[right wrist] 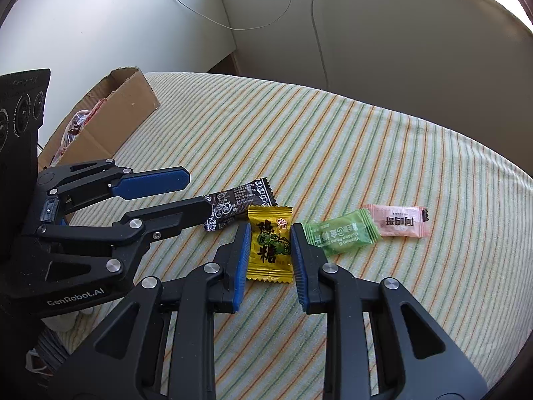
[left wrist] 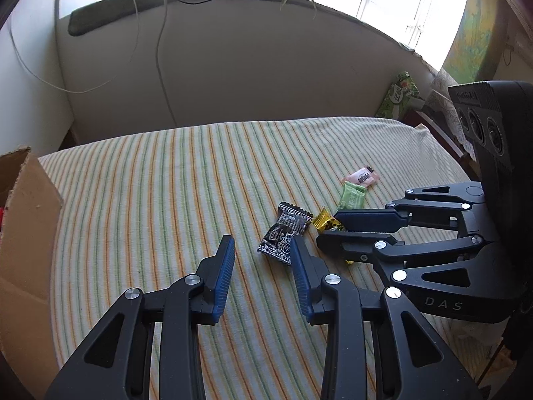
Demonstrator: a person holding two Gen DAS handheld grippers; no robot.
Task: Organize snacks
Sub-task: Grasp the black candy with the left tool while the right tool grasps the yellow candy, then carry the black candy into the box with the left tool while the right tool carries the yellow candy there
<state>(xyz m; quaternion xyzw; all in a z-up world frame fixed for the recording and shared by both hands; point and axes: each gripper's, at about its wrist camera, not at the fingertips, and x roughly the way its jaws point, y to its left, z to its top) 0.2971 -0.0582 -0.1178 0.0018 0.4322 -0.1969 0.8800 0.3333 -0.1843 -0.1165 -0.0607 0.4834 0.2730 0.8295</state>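
Several wrapped candies lie on the striped tablecloth [right wrist: 366,140]: a black one [right wrist: 240,201], a yellow one [right wrist: 270,243], a green one [right wrist: 343,233] and a pink one [right wrist: 398,225]. My right gripper [right wrist: 269,230] is open, its two fingers on either side of the yellow candy. My left gripper [left wrist: 263,243] is open and empty, just left of the black candy [left wrist: 284,233]. In the left wrist view the right gripper [left wrist: 328,226] straddles the yellow candy [left wrist: 324,221], with the green [left wrist: 351,195] and pink [left wrist: 361,176] candies beyond it.
A cardboard box [right wrist: 113,116] holding red-wrapped snacks stands at the table's left end; its wall shows in the left wrist view [left wrist: 30,220]. A wall with hanging cables is behind the table. A green packet [left wrist: 399,95] stands past the far right corner.
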